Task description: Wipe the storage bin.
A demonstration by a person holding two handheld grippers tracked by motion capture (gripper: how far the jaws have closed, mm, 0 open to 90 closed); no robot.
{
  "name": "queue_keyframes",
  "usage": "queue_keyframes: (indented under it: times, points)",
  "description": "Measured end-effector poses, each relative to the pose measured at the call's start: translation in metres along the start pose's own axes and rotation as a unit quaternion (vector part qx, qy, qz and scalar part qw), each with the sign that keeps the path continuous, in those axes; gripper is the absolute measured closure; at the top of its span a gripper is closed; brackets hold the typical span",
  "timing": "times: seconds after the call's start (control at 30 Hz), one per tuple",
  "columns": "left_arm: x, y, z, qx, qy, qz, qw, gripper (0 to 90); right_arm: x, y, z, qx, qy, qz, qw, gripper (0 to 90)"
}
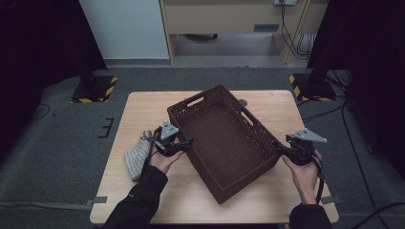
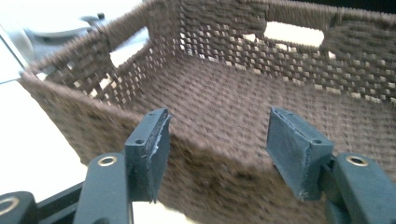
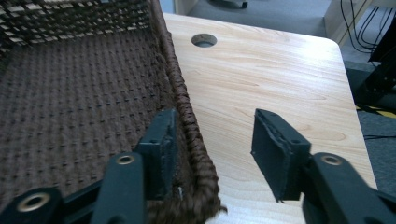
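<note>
Fingers of the left gripper stand apart, straddling the near rim of the basket from just short of it; in the left gripper view the wall sits low between them, no pad pressing on it that I can see. Blur there, so contact uncertain.

Basket: brown woven crate, skewed on the surface, filling the centre of the high view, one corner toward the lower middle of the frame. Nothing inside it. Cut-out handles in its end walls.

Striped grey cloth at lower left of the high view, just beside the left hand, apart from the basket.

Right gripper at the right of the high view, on the basket's long right-hand wall. In the right gripper view its fingers are apart too: one inside the rim, close against it, the other out over bare wood, well clear of the weave.

Judgement: step in hand is taking hold of the basket on both sides, likely to shift or square it.

To do it well:
- Left: push further over the rim before closing, so pads bite wall, not edge.
- Right: close until the outer pad meets the weave; grip below the braided rim.
- Clamp both before moving; keep hands level so the weave doesn't twist.
- Mind the cloth at left.
</note>
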State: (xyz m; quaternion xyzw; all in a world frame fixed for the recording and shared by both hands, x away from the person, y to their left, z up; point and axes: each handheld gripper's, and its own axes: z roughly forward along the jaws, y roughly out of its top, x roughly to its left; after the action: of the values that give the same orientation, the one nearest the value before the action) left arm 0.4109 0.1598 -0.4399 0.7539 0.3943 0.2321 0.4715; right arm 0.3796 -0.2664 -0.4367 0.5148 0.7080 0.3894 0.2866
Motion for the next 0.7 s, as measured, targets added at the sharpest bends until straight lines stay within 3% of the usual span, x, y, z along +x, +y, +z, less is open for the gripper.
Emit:
queue_keyframes:
  times: [0.2,0.43,0.53,0.7]
  points:
    - [0.009,0.013,0.01,-0.014,-0.008,-0.002,0.9999,45.3,0.002,-0.003,-0.014,0.006,0.006,0.009,0.9999,61.9]
    - [0.018,0.012,0.028,0.022,-0.009,0.007,0.9997,50.1,0.004,-0.003,-0.007,0.022,-0.002,-0.005,0.9998,63.9]
    - [0.018,0.009,0.028,0.016,-0.008,0.013,0.9998,51.0,0.005,-0.003,-0.004,0.025,-0.006,-0.008,0.9996,64.3]
    - [0.011,0.006,0.02,0.029,-0.005,0.045,0.9985,50.9,0.001,-0.001,0.0,0.023,-0.014,-0.007,0.9996,64.2]
